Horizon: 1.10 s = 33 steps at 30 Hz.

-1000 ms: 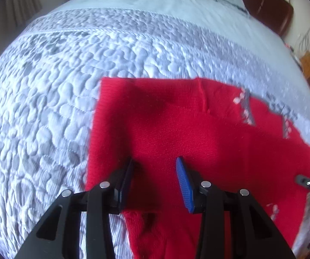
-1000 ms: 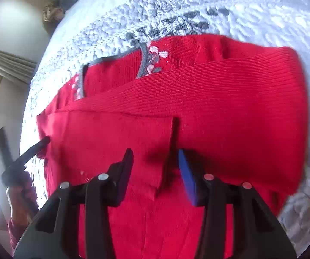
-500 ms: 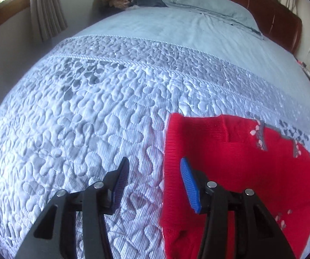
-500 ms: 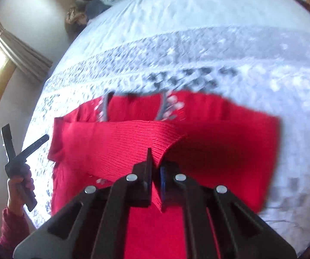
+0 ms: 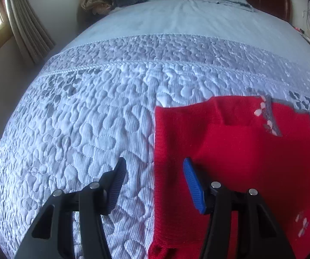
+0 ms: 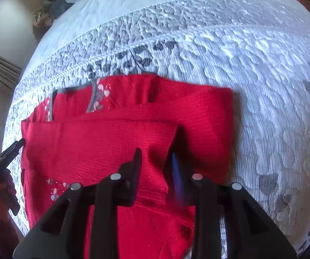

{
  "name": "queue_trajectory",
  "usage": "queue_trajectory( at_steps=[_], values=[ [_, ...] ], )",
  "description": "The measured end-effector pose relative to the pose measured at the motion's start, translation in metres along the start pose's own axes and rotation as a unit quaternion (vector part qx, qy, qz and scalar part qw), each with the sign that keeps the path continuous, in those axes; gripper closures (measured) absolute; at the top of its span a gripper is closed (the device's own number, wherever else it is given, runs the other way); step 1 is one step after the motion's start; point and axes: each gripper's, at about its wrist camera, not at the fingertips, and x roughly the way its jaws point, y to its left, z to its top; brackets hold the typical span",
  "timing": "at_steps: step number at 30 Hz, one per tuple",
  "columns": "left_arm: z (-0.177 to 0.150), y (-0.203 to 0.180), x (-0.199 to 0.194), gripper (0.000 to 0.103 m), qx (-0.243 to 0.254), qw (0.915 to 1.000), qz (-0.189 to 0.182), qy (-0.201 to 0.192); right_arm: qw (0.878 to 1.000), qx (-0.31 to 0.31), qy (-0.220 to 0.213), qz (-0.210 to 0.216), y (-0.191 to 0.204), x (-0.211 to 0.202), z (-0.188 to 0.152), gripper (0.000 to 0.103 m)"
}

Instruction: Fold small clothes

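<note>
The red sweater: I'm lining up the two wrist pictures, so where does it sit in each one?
Left wrist: the red sweater fills the lower right, its edge running down between the open fingers.
Right wrist: the red sweater lies across the centre and lower left, under the gripper.
Shared landmark: the grey trim with pale flowers at the sweater's far edge, on the quilted bedspread.
</note>
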Motion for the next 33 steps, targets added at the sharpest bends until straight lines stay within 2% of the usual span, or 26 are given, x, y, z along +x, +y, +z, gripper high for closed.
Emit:
queue_trajectory(
  at_steps=[1,2,3,5,11,13,14,15,16,17,20,23,26,29,33],
  values=[
    [0.002,-0.003,0.002,0.047,0.001,1.0,0.0,0.004,1.0,0.005,0.003,0.002,-0.002,-0.001,0.003,0.075],
    [0.005,-0.006,0.007,0.047,0.005,0.9999,0.001,0.01,1.0,0.01,0.006,0.001,-0.005,0.001,0.006,0.082],
    [0.005,-0.009,0.011,0.047,0.01,0.9998,0.004,0.016,1.0,0.012,0.009,-0.007,-0.006,0.003,0.007,0.087],
    [0.002,-0.015,0.021,0.046,0.017,0.9995,0.011,0.025,0.999,0.012,0.025,-0.033,-0.007,0.01,0.005,0.09],
    [-0.006,-0.014,0.029,0.044,0.002,0.9997,0.014,0.019,0.998,0.028,0.025,-0.056,-0.008,0.024,-0.003,0.09],
    [-0.005,-0.013,0.025,0.044,0.008,0.9996,0.012,0.025,0.998,0.023,0.015,-0.059,-0.006,0.02,-0.005,0.088],
    [-0.005,-0.009,0.02,0.045,0.005,0.9995,0.002,0.03,0.998,0.024,0.006,-0.049,-0.006,0.014,-0.009,0.083],
    [-0.008,-0.005,0.015,0.045,-0.003,0.9993,-0.011,0.036,0.999,0.027,0.004,-0.041,-0.008,0.009,-0.012,0.077],
    [-0.013,0.0,0.009,0.045,-0.01,0.9987,-0.025,0.043,0.999,0.028,0.002,-0.031,-0.01,0.001,-0.02,0.065],
    [-0.021,0.005,0.002,0.044,-0.016,0.9979,-0.038,0.049,0.999,0.023,-0.007,-0.021,-0.008,-0.012,-0.035,0.057],
    [-0.062,0.016,-0.027,0.038,-0.011,0.9961,-0.069,0.054,1.0,-0.011,-0.011,-0.023,0.002,-0.034,-0.082,0.058],
    [-0.116,0.025,-0.058,0.035,0.004,0.9941,-0.084,0.068,0.999,-0.037,0.007,-0.017,0.014,-0.05,-0.156,0.057],
    [-0.17,0.03,-0.092,0.031,0.03,0.994,-0.086,0.061,0.998,-0.054,0.012,-0.035,0.02,-0.064,-0.222,0.057],
    [-0.211,0.036,-0.122,0.031,0.037,0.993,-0.093,0.062,0.997,-0.057,0.008,-0.043,0.024,-0.08,-0.269,0.056],
    [-0.248,0.042,-0.153,0.03,0.041,0.9906,-0.109,0.071,0.999,-0.043,0.02,-0.023,0.027,-0.101,-0.317,0.055]
  ],
)
